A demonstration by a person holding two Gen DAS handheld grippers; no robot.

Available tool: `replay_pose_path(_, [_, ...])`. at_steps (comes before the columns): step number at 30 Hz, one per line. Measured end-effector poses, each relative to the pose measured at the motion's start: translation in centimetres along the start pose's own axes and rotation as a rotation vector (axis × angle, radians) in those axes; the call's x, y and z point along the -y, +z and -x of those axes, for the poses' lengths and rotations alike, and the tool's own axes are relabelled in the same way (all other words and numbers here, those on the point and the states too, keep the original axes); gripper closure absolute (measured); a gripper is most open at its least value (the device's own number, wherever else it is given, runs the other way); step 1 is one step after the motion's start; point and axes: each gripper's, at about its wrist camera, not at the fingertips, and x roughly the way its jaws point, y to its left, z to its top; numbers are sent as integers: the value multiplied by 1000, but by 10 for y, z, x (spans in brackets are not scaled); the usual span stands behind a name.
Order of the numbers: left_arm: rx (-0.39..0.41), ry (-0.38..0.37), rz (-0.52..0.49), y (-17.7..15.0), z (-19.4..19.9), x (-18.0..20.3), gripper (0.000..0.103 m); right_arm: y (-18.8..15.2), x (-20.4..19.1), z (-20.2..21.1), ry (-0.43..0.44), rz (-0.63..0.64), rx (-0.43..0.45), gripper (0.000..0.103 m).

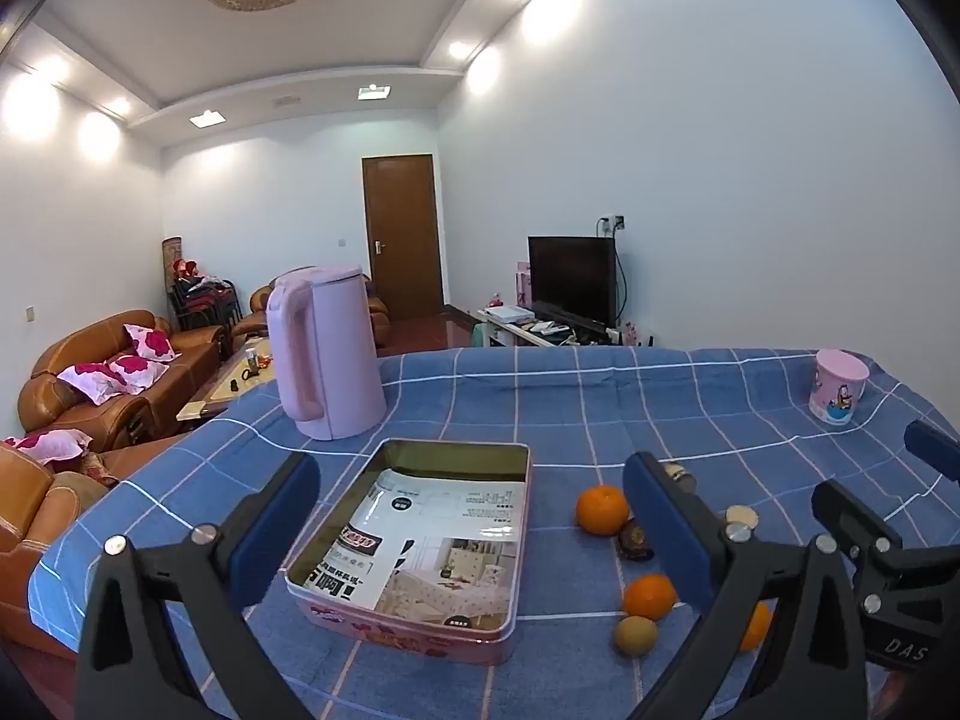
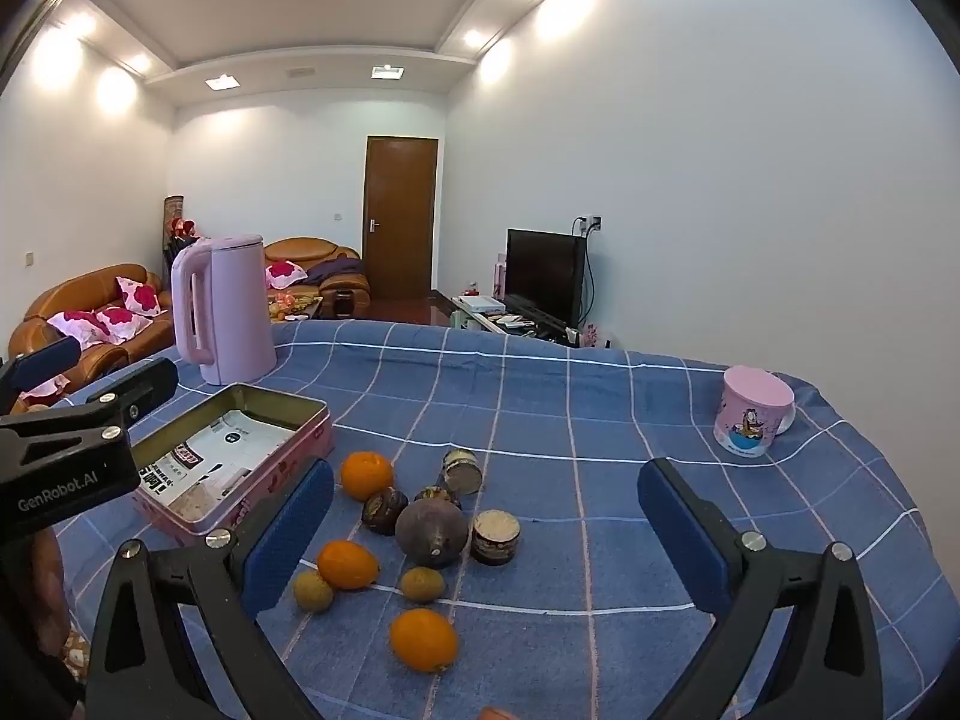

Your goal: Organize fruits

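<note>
A pink tin lies open on the blue checked tablecloth, lined with printed paper and holding no fruit. My left gripper hovers open above its near end. To its right lie oranges, a small greenish fruit and a dark fruit. In the right wrist view my right gripper stands open over the pile: three oranges, a large dark purple fruit, small dark fruits and greenish ones. The tin sits left of them.
A pink kettle stands behind the tin. A pink cartoon cup is at the far right. Two small round jars lie among the fruit. Sofas, a TV and a door are beyond the table.
</note>
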Motion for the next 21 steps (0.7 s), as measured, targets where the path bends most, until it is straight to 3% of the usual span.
replay_pose_path(21, [-6, 5, 1, -4, -5, 0, 0, -2, -2, -1, 8, 1, -8, 1])
